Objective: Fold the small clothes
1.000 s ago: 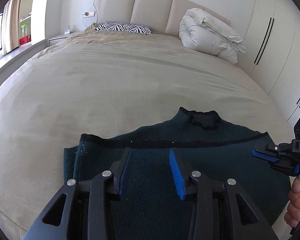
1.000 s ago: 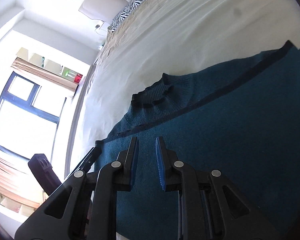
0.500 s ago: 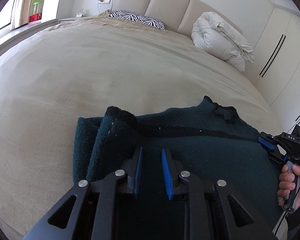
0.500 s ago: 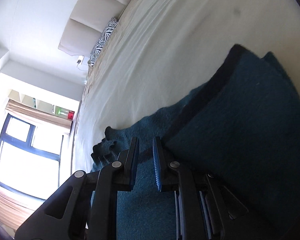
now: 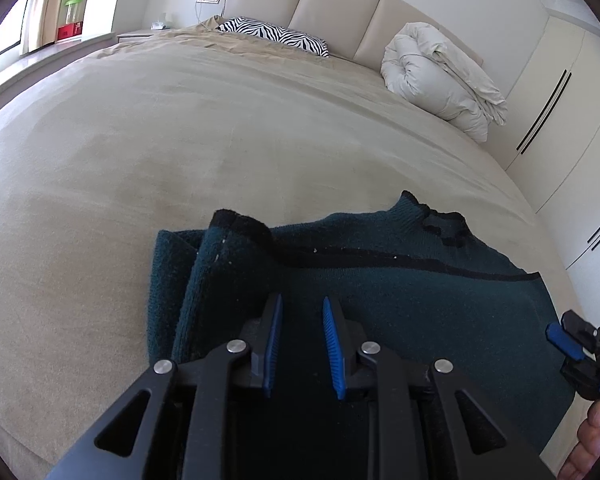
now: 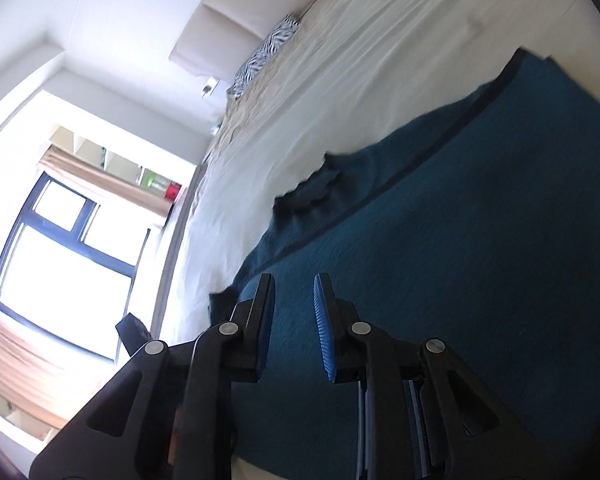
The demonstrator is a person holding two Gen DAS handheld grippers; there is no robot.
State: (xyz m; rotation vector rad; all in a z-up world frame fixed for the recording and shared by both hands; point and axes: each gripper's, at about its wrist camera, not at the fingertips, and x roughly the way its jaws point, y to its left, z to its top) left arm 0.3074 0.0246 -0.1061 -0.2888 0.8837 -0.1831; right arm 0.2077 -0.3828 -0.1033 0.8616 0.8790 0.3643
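Since the earlier frame, the dark teal knitted sweater [image 5: 400,292] has been bunched leftward on the beige bed [image 5: 220,140]. Left claw [image 5: 300,344] is parted, empty; right claw [image 6: 292,328] is opening, empty.

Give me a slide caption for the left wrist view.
Left gripper over a dark teal sweater partly folded on a beige bed.

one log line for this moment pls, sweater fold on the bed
step: folding sweater on bed | left tongs: narrow gap, no cloth between | right tongs: opening, no cloth between | collar: showing
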